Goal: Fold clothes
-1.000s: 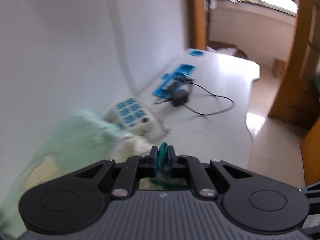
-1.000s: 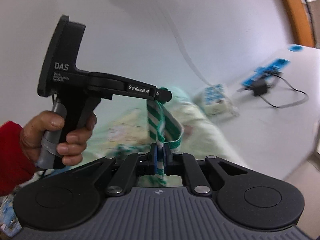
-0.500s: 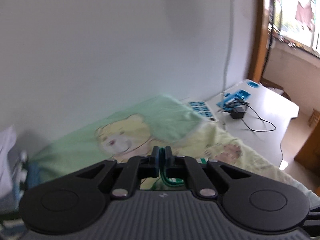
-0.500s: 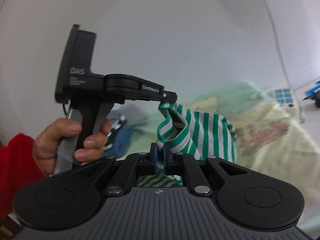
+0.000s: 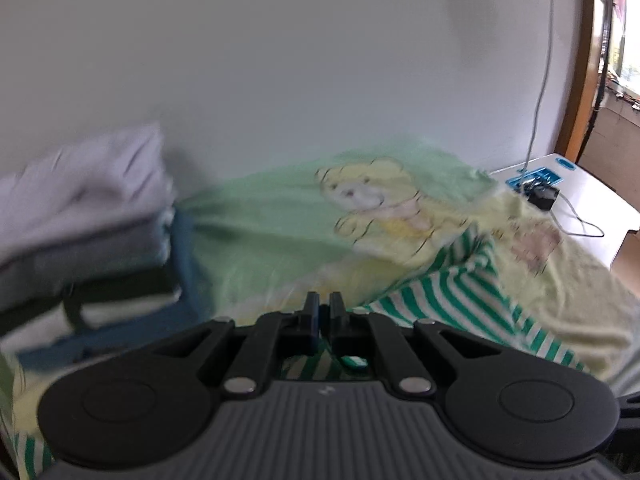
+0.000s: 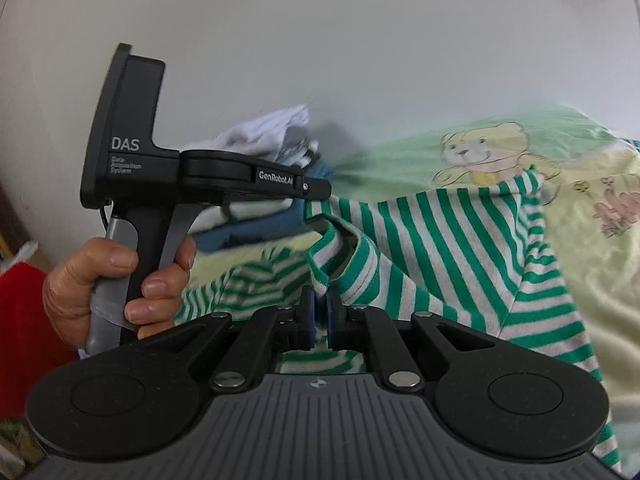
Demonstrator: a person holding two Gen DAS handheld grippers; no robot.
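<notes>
A green-and-white striped shirt (image 6: 432, 240) hangs between my two grippers above the bed. My right gripper (image 6: 320, 304) is shut on the shirt's collar edge. In the right wrist view, the left gripper (image 6: 316, 189) is held by a hand (image 6: 100, 280) at upper left, its tip pinching another point of the collar. The left wrist view shows my left gripper (image 5: 324, 308) shut, with striped cloth (image 5: 448, 296) trailing off to the right and below the fingers. The rest of the shirt drapes down onto the blanket.
A green and yellow blanket with a teddy bear print (image 5: 372, 196) covers the bed. A stack of folded clothes (image 5: 80, 216) sits at the left against the white wall. A white desk (image 5: 580, 200) with a blue gadget and cable stands far right.
Both grippers have swung left from the desk side toward the bed and clothes stack, carrying the striped shirt. The shirt now hangs spread wider between them.
</notes>
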